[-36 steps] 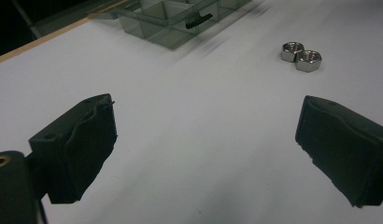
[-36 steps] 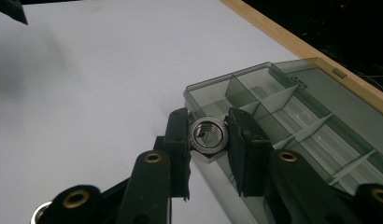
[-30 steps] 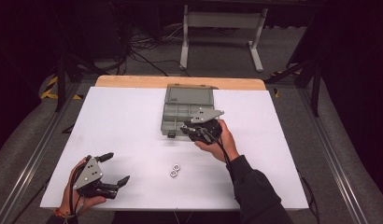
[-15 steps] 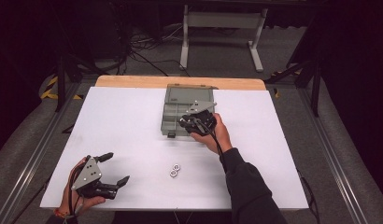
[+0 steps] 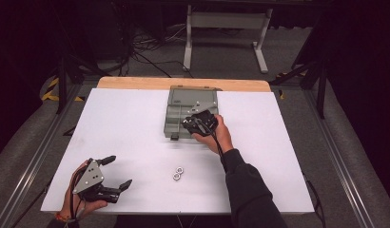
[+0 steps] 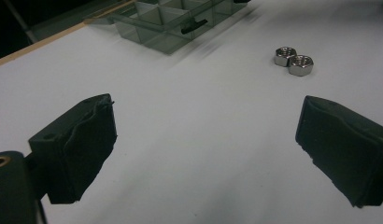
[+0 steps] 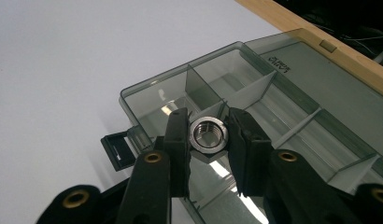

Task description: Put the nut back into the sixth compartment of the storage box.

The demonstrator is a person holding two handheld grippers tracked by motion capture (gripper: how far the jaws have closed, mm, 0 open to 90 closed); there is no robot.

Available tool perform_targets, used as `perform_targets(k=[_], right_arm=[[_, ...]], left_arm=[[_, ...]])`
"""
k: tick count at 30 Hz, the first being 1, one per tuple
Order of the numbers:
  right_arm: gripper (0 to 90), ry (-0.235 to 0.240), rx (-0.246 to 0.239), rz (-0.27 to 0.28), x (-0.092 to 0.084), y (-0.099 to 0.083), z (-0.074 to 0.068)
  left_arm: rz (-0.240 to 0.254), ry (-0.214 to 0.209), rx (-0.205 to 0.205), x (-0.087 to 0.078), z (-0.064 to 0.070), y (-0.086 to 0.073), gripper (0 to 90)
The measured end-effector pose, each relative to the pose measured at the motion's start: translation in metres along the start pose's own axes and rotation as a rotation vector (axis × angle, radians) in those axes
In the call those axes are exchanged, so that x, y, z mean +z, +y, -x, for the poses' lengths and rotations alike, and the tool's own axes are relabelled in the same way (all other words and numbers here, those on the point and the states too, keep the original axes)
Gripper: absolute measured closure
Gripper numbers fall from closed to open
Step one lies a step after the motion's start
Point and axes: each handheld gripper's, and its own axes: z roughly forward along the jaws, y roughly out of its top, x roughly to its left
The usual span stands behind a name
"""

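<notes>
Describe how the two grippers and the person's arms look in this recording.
Both grippers are black with two blocky jaws. The left gripper carries a grey three-cornered plate on top, and its pads are ridged. The right gripper has brass-coloured rivets along its jaw arms, and a black cable trails from it. The right arm wears a dark long sleeve; the left wrist bears an orange band.

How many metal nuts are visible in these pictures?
3. Two nuts lie side by side on the white table; one nut is held in the right gripper above the compartment box. The box may hide more.
</notes>
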Motion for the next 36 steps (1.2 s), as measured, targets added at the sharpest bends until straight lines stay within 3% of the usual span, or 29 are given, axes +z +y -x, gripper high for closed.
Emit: perform_targets(k=[12, 36], right_arm=[[70.7, -0.006, 0.017, -0.050, 0.013, -0.005, 0.000], [70.5, -0.005, 0.014, -0.071, 0.016, -0.008, 0.000]], left_arm=[[-0.003, -0.005, 0.000, 0.001, 0.000, -0.001, 5.8], [-0.007, -0.013, -0.002, 0.002, 0.001, -0.001, 5.9]])
